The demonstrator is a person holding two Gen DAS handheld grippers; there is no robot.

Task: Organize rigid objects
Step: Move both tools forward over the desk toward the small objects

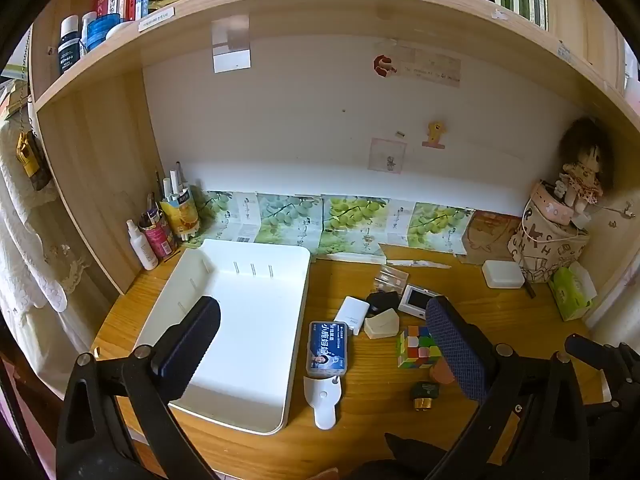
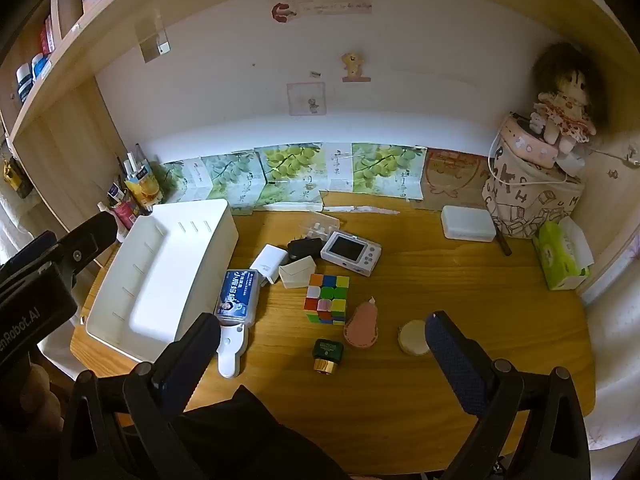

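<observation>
White plastic, the tray (image 1: pixel 256 280) is the largest thing on the wooden desk (image 2: pixel 440 380): a shallow rectangular bin with rounded corners, slits in its walls, nothing inside. It lies at the desk's left side, and in the left wrist view the left gripper (image 1: pixel 324 344) hangs above its near right edge, one finger over the tray floor, the other over the cube. Its jaws stand wide apart, gripping nothing.

Right of the tray the small things lie in a loose cluster. A white handheld device (image 2: pixel 351 253) with a dark screen sits farthest back, a black case (image 2: pixel 305 247) touching its left end. A cube (image 2: pixel 327 298) of mixed colours stands in the middle, tilted, with a white wedge-shaped box (image 2: pixel 298 272) just behind it and a white charger (image 2: pixel 270 264) left of that. A clear box with a blue label (image 2: pixel 236 296) lies against the tray's right wall, and a white scoop-like tool (image 2: pixel 231 350) touches its near end.

The right gripper (image 2: pixel 322 344), jaws spread and empty, hovers over the near part of the cluster. Between its fingers lie a pink teardrop-shaped pouch (image 2: pixel 363 326) just right of the cube, a green bottle with a gold cap (image 2: pixel 327 354) on its side in front of the cube, and a pale round disc (image 2: pixel 414 337) close to the right finger.
</observation>
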